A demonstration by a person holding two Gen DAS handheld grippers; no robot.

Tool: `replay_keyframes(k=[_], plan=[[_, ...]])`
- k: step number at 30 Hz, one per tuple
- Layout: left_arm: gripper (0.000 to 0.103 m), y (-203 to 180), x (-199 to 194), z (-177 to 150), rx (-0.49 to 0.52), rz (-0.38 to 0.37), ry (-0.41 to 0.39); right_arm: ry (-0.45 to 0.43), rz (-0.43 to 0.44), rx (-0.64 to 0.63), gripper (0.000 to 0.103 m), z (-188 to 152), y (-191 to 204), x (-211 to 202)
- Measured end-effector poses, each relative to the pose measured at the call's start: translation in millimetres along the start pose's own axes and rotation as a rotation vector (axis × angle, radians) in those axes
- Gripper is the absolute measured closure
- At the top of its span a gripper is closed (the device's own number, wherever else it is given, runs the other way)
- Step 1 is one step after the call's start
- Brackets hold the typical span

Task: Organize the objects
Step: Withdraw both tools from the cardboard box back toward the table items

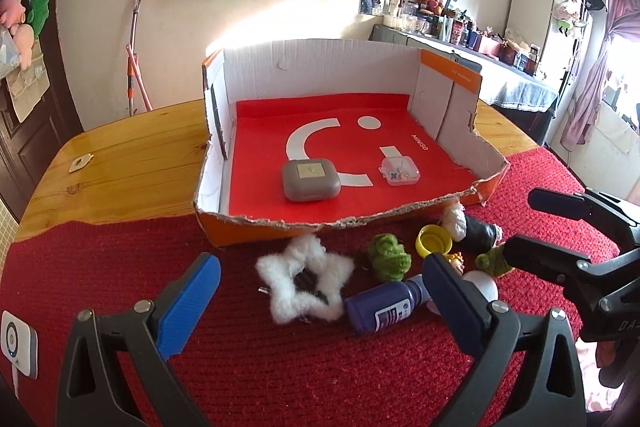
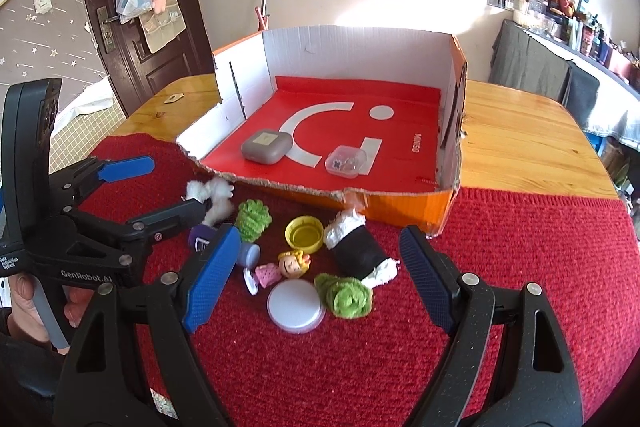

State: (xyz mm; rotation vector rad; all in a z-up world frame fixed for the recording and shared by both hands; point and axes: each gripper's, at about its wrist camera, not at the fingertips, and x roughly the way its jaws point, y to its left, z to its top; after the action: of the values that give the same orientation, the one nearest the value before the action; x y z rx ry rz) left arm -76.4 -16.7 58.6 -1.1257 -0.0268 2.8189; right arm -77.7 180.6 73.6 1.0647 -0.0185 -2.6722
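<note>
1. Container: a torn cardboard box (image 1: 320, 75) lined in red is stood on the table, its low front edge met by a red knitted cloth (image 1: 280, 367).
2. Items already stowed: a grey case (image 1: 311, 180) and, well apart to its right, a small clear pin box (image 1: 399, 169) are seen on the box floor. Two pieces are judged done.
3. Items left outside, on the cloth just in front of the box: a white fluffy star (image 1: 306, 281); a purple bottle (image 1: 386, 305) lying on its side; two green knitted pieces (image 2: 252, 219) (image 2: 346, 297); a yellow cap (image 2: 304, 233); a black roll with white ends (image 2: 360, 247); a small doll figure (image 2: 282, 269); a white round lid (image 2: 296, 305).
4. Left gripper (image 1: 320, 279): jaws are spread wide, nothing is held; star and bottle lie between and below its fingers.
5. Right gripper (image 2: 316, 259): jaws are spread wide, nothing is held; doll, lid and a green piece lie below it.
6. Progress: the larger share is judged still to be moved.
</note>
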Motion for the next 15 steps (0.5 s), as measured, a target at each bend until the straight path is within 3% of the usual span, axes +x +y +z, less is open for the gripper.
replay_keyframes(k=[11,15], plan=[[0.005,1.9,-2.6,-13.9,-0.013,-0.024,0.022,0.027,0.016,0.007,0.022,-21.5,5.1,-0.4],[0.01,2.5,-3.9,-17.2,-0.014,-0.03,0.029,0.045,0.03,0.008,0.033,-32.4,9.1,0.2]])
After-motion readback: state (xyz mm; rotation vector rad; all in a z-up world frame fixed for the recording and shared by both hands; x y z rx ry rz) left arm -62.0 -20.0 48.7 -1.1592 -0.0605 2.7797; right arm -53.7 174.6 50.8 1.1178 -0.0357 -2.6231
